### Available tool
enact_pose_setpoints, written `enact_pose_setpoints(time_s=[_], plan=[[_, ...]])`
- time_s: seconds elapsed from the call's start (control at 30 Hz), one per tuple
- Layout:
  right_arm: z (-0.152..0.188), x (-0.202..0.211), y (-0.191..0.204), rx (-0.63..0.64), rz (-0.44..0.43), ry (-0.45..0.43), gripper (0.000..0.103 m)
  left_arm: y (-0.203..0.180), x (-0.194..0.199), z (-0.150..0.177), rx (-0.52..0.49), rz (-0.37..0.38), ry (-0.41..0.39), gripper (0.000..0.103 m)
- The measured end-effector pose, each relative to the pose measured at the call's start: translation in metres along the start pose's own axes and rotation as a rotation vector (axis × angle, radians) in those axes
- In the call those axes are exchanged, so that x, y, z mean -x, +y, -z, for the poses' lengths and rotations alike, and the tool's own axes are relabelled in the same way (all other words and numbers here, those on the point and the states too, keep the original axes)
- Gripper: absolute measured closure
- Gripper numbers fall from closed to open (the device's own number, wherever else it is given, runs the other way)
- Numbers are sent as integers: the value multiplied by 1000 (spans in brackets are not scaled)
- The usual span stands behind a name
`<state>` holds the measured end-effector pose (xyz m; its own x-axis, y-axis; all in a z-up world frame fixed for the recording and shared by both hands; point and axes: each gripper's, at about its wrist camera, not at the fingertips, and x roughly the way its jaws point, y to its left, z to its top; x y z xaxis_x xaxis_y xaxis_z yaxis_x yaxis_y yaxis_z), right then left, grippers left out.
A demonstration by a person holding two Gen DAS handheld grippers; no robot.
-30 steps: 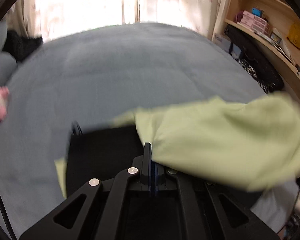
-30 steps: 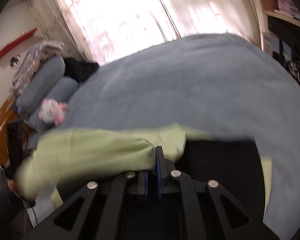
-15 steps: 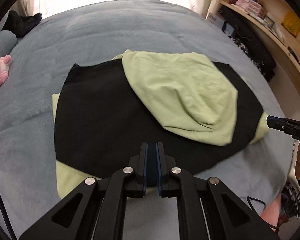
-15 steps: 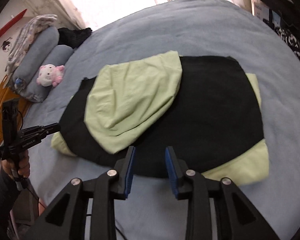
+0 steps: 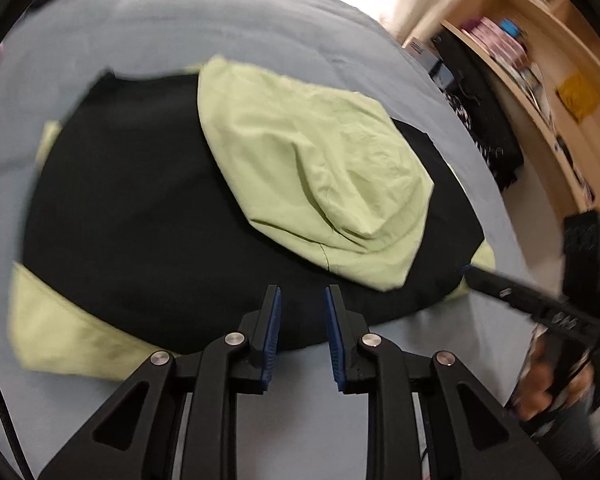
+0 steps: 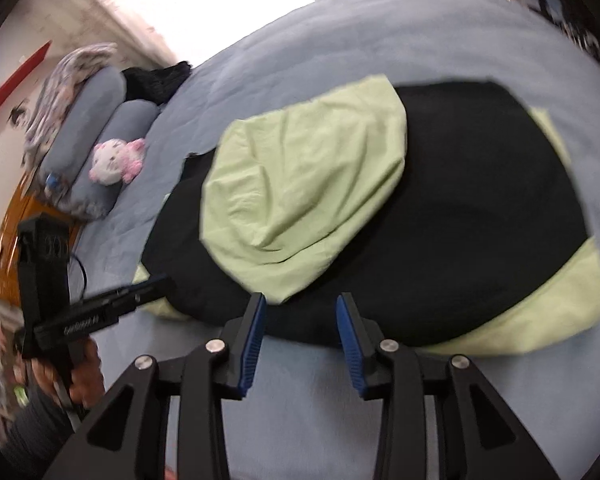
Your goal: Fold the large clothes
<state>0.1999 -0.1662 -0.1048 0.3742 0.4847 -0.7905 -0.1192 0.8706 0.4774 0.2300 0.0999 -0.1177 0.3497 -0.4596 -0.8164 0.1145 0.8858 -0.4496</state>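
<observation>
A large black and light-green garment lies flat on the grey-blue bed. Its green flap is folded over the black middle. My left gripper hovers over the near black hem, its jaws opening with nothing between them. My right gripper hangs above the near hem by the tip of the green flap, jaws also opening and empty. Each gripper shows side-on in the other's view: the right gripper by the garment's right corner, the left gripper by its left corner.
Two grey pillows and a pink-white plush toy lie at the head of the bed, with a dark bundle behind them. A wooden shelf unit and a dark bag stand beside the bed. A person's hands hold both grippers.
Both grippers were shut on the green flap and carried it over the black part. They have let it go, drawn back to the near hem and opened.
</observation>
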Motion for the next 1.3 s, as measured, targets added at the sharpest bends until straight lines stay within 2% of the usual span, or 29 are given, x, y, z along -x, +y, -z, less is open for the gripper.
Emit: enact_pose_setpoints(time_s=[0.17, 0.33, 0.4, 0.43, 0.47, 0.5, 0.53, 0.6, 0.67, 0.73, 0.8, 0.83, 0.9, 0.97, 1.03, 1.07, 1.13, 1.2, 1.3], plan=[[-10, -38, -27, -113, -46, 1, 66, 20, -40, -9, 109, 60, -6, 83], [-17, -56, -45, -190, -128, -12, 67, 34, -59, -16, 200, 167, -40, 82], [-18, -58, -44, -187, -135, -31, 74, 33, -60, -17, 207, 206, -75, 82], [-18, -59, -42, -183, -150, -34, 88, 32, -61, -16, 215, 224, -91, 82], [-18, -61, -41, -183, -162, -36, 90, 30, -61, -16, 224, 243, -112, 83], [-16, -60, -38, -194, -159, -51, 91, 28, -59, -15, 230, 246, -132, 90], [-15, -58, -37, -203, -160, -62, 92, 25, -58, -14, 232, 235, -149, 97], [-9, -53, -33, -244, -183, -74, 93, 15, -50, -11, 237, 129, -154, 101], [0, -46, -30, -278, -217, -89, 94, 5, -42, -6, 232, 64, -156, 102], [10, -46, -28, -287, -199, -91, 94, -1, -39, 0, 211, -10, -143, 102], [18, -63, -31, -289, -149, -53, 94, 2, -55, 5, 212, -77, -88, 101], [20, -70, -32, -287, -138, -47, 94, 6, -65, 7, 219, -91, -65, 101], [20, -72, -32, -288, -135, -50, 94, 8, -69, 8, 226, -83, -72, 100], [17, -65, -27, -265, -121, -48, 85, 2, -64, 8, 199, -87, -84, 98], [14, -52, -17, -206, -44, -44, 77, -6, -53, 11, 144, -140, -99, 91], [15, -45, -15, -177, -2, -50, 76, -10, -47, 12, 123, -179, -115, 87], [15, -26, -5, -111, 82, -85, 76, -18, -27, 17, 77, -277, -188, 87], [13, -8, 2, -56, 91, -150, 76, -25, -11, 19, 63, -289, -257, 87], [-3, -5, 17, 17, 28, -196, 77, -36, -7, 9, 54, -220, -306, 87]])
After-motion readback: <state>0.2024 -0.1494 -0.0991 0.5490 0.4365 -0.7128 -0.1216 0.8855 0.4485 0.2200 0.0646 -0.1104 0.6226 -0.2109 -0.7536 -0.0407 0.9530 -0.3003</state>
